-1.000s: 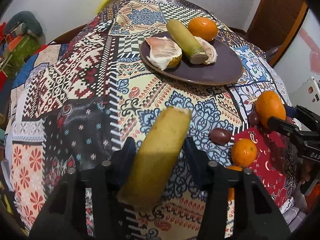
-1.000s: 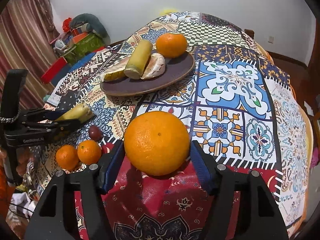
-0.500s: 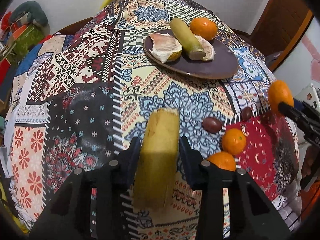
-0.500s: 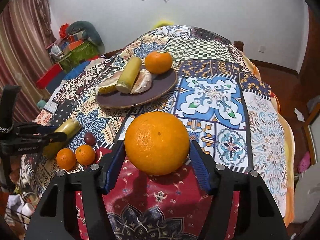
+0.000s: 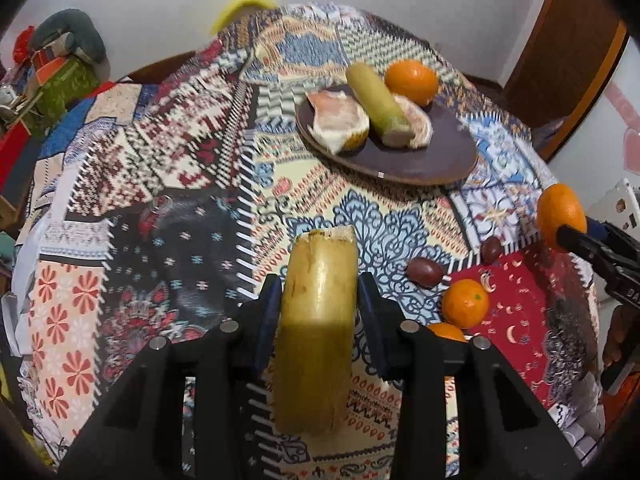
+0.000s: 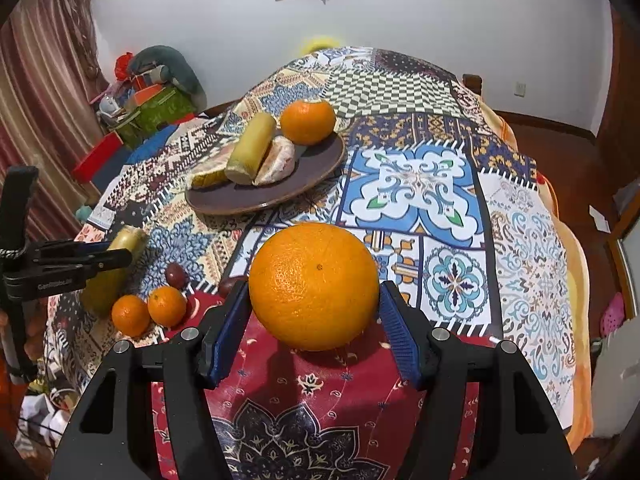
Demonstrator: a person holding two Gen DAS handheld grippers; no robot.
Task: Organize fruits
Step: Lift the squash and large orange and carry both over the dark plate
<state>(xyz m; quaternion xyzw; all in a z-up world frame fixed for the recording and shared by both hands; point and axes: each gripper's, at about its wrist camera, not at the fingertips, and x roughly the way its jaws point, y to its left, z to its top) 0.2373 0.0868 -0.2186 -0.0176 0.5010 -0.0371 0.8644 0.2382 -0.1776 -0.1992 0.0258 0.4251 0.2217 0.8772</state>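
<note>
Left gripper [image 5: 319, 300] pinches a yellow-green stalk piece [image 5: 316, 332]; right gripper [image 6: 314, 312] pinches a large orange [image 6: 314, 286]; brown plate [image 6: 312, 176] at eleven o'clock.

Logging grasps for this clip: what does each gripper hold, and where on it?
Left gripper clamps the yellow-green stalk piece across its middle. Right gripper clamps the large orange at its widest sides.
</note>
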